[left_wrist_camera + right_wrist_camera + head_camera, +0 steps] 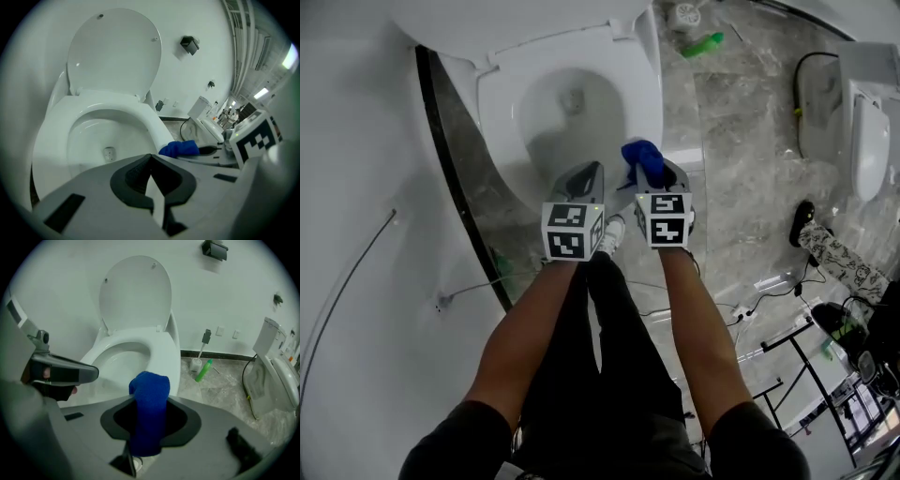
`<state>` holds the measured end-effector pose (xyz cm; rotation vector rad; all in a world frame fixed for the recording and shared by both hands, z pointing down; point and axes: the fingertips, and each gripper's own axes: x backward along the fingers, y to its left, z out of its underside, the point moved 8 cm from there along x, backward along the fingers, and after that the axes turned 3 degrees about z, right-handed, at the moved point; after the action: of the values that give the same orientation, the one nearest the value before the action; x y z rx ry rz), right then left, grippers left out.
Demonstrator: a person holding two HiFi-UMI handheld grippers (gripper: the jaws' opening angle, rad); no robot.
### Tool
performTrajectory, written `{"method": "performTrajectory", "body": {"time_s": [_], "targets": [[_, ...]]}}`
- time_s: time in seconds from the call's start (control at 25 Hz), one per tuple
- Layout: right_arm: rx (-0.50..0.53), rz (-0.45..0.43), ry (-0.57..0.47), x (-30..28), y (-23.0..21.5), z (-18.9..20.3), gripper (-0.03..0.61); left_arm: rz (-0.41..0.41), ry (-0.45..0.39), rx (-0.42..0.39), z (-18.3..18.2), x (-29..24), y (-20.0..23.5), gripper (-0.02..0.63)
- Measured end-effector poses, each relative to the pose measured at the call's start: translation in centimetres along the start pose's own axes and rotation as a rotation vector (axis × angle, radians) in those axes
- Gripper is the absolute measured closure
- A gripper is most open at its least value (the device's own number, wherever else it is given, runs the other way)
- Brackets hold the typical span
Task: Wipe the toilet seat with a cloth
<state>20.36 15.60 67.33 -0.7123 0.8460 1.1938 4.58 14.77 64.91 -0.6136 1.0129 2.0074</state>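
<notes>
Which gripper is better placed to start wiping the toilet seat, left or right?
Right, most likely. The right gripper is shut on the cloth, close to the front edge of the seat. The left gripper is shut and empty.
</notes>
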Motion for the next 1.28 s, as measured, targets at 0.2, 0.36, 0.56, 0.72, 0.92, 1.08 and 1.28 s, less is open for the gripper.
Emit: {"method": "performTrajectory", "body": {"time_s": [0.2, 0.36, 0.56, 0.72, 0.92, 1.08, 1.28], "targets": [[0.07, -0.036, 0.032, 2.2, 2.7, 3.8, 0.471, -0.033, 0.017, -0.004, 3.2, 1.9, -0.6, 0.603], [0.127, -0.078, 0.076, 3.2, 5.1, 6.2, 0.471, -0.072, 0.016, 0.067, 5.2, 4.2, -0.4, 0.603], [0.18, -0.111, 0.1, 4.0, 8.5, 7.5, 0.471, -0.137, -0.002, 0.2, 8.3, 8.0, 0.2, 0.603], [0.237, -0.166, 0.108, 3.6, 11.7, 7.3, 0.471, -0.201, -0.015, 0.257, 10.5, 10.4, 1.9, 0.603], [0.351, -0.242, 0.116, 2.4, 15.7, 5.9, 0.471, -0.283, -0.054, 0.304, 11.2, 12.8, 5.2, 0.603], [0.401, -0.272, 0.11, 1.3, 18.3, 4.5, 0.471, -0.326, -0.107, 0.327, 10.2, 14.0, 7.9, 0.603], [0.41, -0.304, 0.103, -1.0, 21.2, 1.3, 0.471, -0.371, -0.163, 0.355, 8.4, 15.0, 11.7, 0.603]]}}
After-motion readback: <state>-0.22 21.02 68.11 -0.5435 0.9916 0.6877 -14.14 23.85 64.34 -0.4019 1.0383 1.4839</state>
